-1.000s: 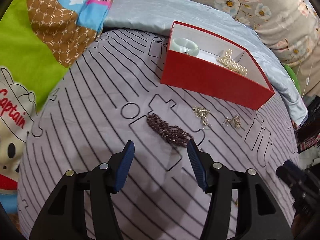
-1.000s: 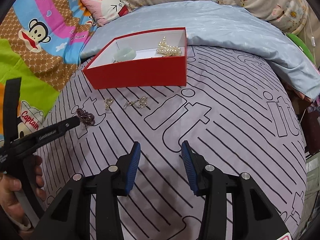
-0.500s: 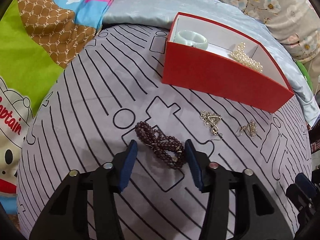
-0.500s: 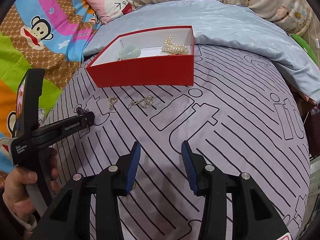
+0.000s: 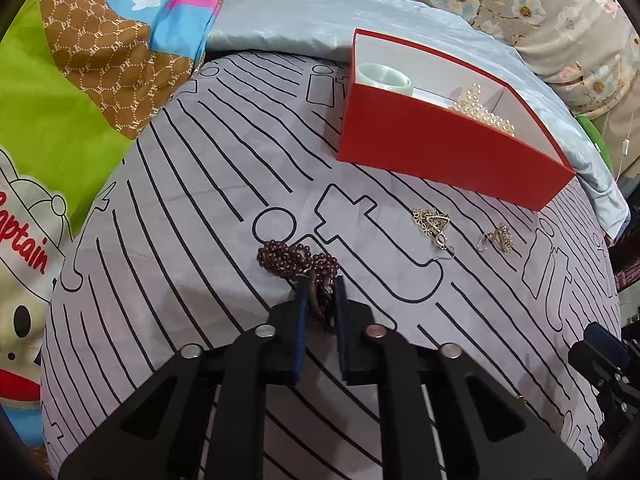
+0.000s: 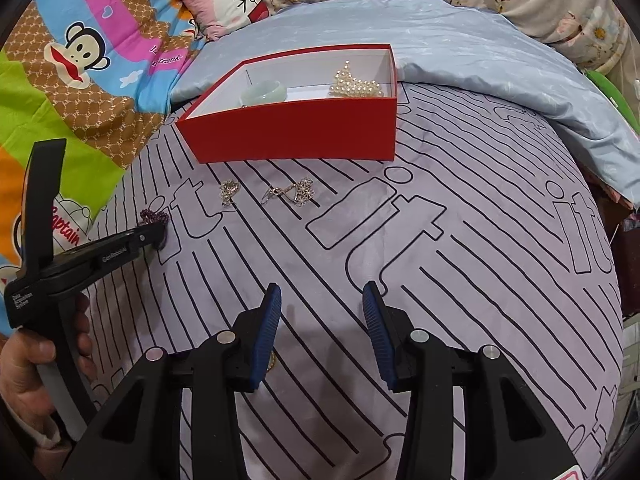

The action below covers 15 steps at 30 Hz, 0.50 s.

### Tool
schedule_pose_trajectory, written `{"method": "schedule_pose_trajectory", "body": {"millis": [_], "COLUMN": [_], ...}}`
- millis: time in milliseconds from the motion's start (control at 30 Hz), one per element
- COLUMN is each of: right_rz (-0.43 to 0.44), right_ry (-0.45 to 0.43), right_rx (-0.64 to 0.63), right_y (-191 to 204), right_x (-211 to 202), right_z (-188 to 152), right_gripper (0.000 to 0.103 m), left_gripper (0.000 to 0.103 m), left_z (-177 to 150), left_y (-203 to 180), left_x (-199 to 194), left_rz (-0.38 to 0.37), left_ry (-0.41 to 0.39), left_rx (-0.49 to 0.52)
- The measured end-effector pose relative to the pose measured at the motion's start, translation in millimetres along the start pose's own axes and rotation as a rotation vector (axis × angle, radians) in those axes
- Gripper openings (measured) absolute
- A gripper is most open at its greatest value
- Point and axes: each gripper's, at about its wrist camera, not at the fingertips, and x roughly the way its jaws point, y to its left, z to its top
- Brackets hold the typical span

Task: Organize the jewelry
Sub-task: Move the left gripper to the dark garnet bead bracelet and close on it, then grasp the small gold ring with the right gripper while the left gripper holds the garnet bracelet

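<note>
My left gripper is shut on the near end of a dark maroon bead bracelet that lies on the grey striped bedspread. It also shows in the right wrist view at the left gripper's tip. A red box stands beyond, holding a pale green bangle and a pearl piece. Two gold earrings lie in front of the box. My right gripper is open and empty above the spread.
A light blue quilt lies behind the box. A bright cartoon blanket covers the left. A pink pillow is at the back. A small gold piece lies under my right gripper's left finger.
My left gripper moved forward over the bead bracelet and closed on its near end. The right gripper stayed open and shifted slightly closer to the box.
</note>
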Motion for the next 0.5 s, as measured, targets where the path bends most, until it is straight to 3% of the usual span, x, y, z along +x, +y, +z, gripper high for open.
{"method": "schedule_pose_trajectory", "body": {"millis": [500], "right_rz": [0.057], "right_ry": [0.064], "right_rx": [-0.057], "right_y": [25], "right_x": [8], "right_z": [-34], "right_gripper": [0.042], "left_gripper": [0.004], "left_z": [-11], "left_y": [5], "left_x": [-21], "left_rz": [-0.060], "left_ry": [-0.016], "left_rx": [-0.002]}}
